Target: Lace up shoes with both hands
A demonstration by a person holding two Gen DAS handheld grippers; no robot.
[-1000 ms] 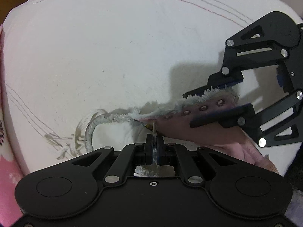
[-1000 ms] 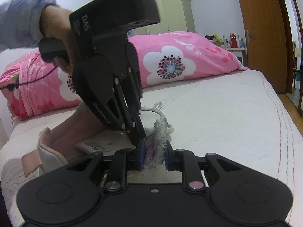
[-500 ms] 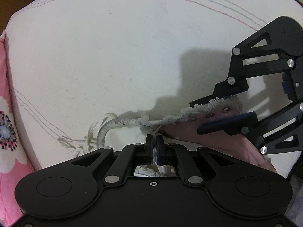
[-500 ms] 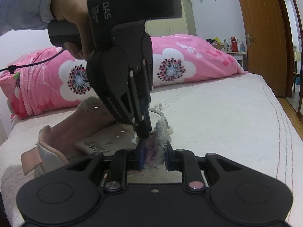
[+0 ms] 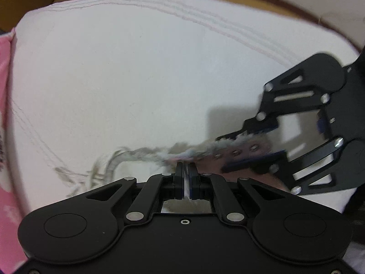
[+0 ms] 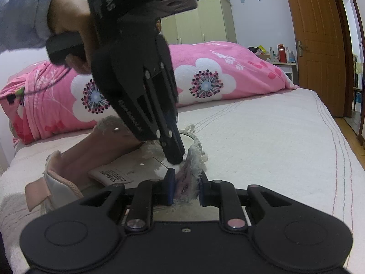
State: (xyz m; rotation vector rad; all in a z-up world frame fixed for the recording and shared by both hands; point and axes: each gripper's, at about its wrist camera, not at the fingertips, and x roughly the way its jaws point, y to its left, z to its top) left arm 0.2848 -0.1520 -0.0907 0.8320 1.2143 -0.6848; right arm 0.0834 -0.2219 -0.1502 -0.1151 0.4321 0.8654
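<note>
Nearest, right gripper [image 6: 185,186] clamped on the frayed eyelet flap [image 6: 190,171] of the pink shoe [image 6: 98,150], lying on the white bedspread [image 6: 262,141]. Just beyond, left gripper [image 6: 174,158], held steeply downward by a hand [image 6: 68,29], pinched tight on a thin white lace end [image 5: 186,180] beside the flap. Farther back, pink floral quilt [image 6: 205,80], wardrobe [image 6: 200,20], wooden door [image 6: 317,41].

A: White letters up on the left claw [image 6: 174,159], on its black housing — "DAS", seen tilted.

B: More print runs along one arm of that claw, too blurred to read.

A: And the label [image 6: 111,177] on the shoe [image 6: 75,159]: "FASHION", black on white, lying sideways.

B: Smaller lines under it, unreadable. The left wrist view shows no text at all.
</note>
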